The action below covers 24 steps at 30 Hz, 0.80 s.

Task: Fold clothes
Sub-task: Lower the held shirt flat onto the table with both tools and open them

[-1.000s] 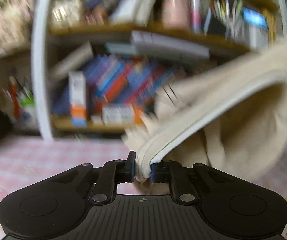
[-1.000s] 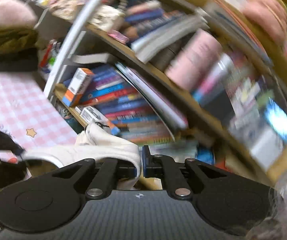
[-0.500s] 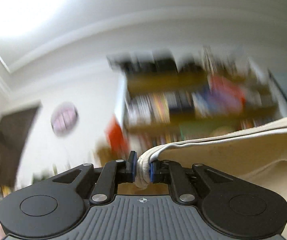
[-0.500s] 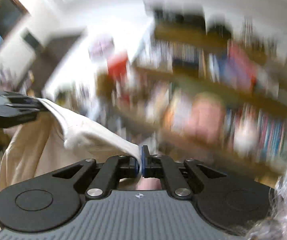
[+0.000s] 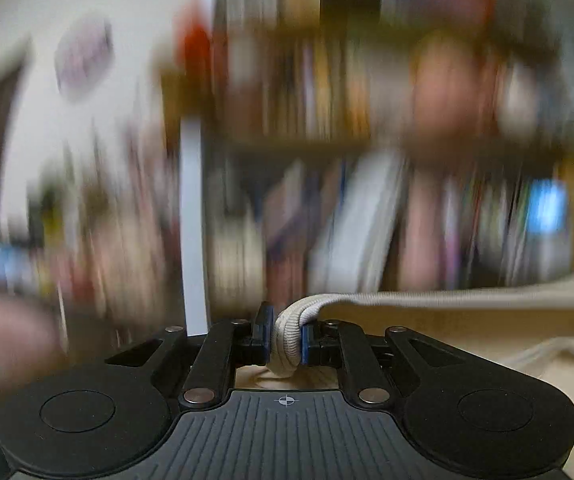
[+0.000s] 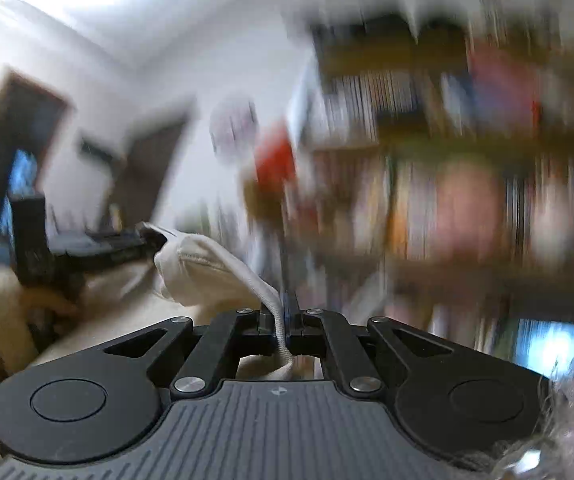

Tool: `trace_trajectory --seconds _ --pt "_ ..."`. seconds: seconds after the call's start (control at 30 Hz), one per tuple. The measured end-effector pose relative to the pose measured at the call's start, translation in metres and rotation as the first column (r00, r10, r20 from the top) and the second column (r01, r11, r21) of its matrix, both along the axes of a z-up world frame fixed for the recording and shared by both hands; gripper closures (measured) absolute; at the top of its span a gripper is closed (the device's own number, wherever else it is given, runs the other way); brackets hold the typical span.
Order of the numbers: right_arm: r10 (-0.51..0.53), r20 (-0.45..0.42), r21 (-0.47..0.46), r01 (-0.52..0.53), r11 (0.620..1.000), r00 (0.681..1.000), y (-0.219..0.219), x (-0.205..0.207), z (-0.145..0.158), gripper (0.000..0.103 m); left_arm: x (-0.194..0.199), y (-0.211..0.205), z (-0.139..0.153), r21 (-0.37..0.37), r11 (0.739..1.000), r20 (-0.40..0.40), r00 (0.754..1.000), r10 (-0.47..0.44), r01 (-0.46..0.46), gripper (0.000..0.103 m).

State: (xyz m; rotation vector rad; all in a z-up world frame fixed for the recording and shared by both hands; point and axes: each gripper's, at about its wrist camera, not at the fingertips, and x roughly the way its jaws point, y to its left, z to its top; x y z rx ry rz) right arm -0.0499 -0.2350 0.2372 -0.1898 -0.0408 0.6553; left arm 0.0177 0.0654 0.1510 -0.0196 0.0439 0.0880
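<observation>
Nearest, the left claw (image 5: 285, 338) is pinching the ribbed edge of a cream garment (image 5: 467, 320), and the right claw (image 6: 283, 328) is clamping another stretch of that edge. The cloth is hanging in the air between them. Behind, blurred bookshelves (image 6: 467, 160) are streaking past. A thin grip may be slipping if swung hard.

Cream garment (image 5: 447, 320) — soft ribbed matt cloth.
</observation>
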Motion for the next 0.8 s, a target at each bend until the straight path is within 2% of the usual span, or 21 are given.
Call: trace_trajectory --seconds 0.03,0.07,0.1,0.13,0.2,0.23,0.3,0.33,0.53,0.67,0.73,0.77,0.8 --pt "-0.02 -0.115 -0.036 0.016 0.999 0.993 0.008 0.029 -0.024 0.1 0.023 0.006 -0.026 -0.016 1.0 -0.114 0.993 -0.007 0.006 0.09" --pt "-0.035 -0.231 -0.062 0.021 0.998 0.972 0.016 0.059 -0.051 0.1 0.046 0.011 -0.051 -0.032 0.999 -0.227 0.974 -0.017 0.01 0.09" --pt "-0.062 -0.319 -0.086 0.036 0.996 0.946 0.022 0.085 -0.077 0.1 0.066 0.013 -0.073 -0.038 0.999 -0.297 0.955 -0.023 0.012 0.09" --pt "-0.092 -0.399 -0.111 0.051 0.993 0.912 0.028 0.111 -0.103 0.1 0.076 0.015 -0.084 -0.033 0.999 -0.33 0.944 -0.025 0.015 0.09" --pt "-0.157 -0.482 -0.166 0.087 0.982 0.862 0.041 0.15 -0.139 0.1 0.108 0.02 -0.096 -0.045 0.999 -0.362 0.932 -0.03 0.014 0.09" --pt "-0.189 -0.481 -0.195 0.106 0.975 0.856 0.048 0.166 -0.147 0.1 0.124 0.023 -0.103 -0.051 0.999 -0.378 0.925 -0.032 0.014 0.09" --pt "-0.25 -0.468 -0.252 0.143 0.957 0.848 0.062 0.197 -0.161 0.1 0.152 0.025 -0.097 -0.063 0.998 -0.374 0.927 -0.043 0.021 0.09" --pt "-0.272 -0.463 -0.259 0.164 0.952 0.844 0.064 0.212 -0.164 0.1 0.166 0.024 -0.092 -0.061 0.998 -0.371 0.927 -0.048 0.027 0.09" --pt "-0.376 -0.415 -0.283 0.275 0.919 0.829 0.071 0.291 -0.176 0.1 0.235 0.025 -0.102 -0.037 0.997 -0.368 0.926 -0.082 0.074 0.088" --pt "-0.412 -0.433 -0.328 0.285 0.901 0.802 0.071 0.332 -0.198 0.1 0.253 0.026 -0.123 -0.012 0.994 -0.471 0.876 -0.102 0.11 0.08" --pt "-0.427 -0.455 -0.378 0.264 0.887 0.782 0.078 0.345 -0.213 0.098 0.259 0.026 -0.135 -0.002 0.991 -0.521 0.846 -0.113 0.131 0.055" --pt "-0.438 -0.462 -0.407 0.255 0.877 0.771 0.081 0.349 -0.221 0.093 0.262 0.026 -0.14 0.002 0.99 -0.546 0.83 -0.118 0.142 0.049" --pt "-0.453 -0.462 -0.432 0.253 0.866 0.763 0.082 0.349 -0.228 0.085 0.265 0.026 -0.146 0.006 0.988 -0.57 0.812 -0.122 0.153 0.039"
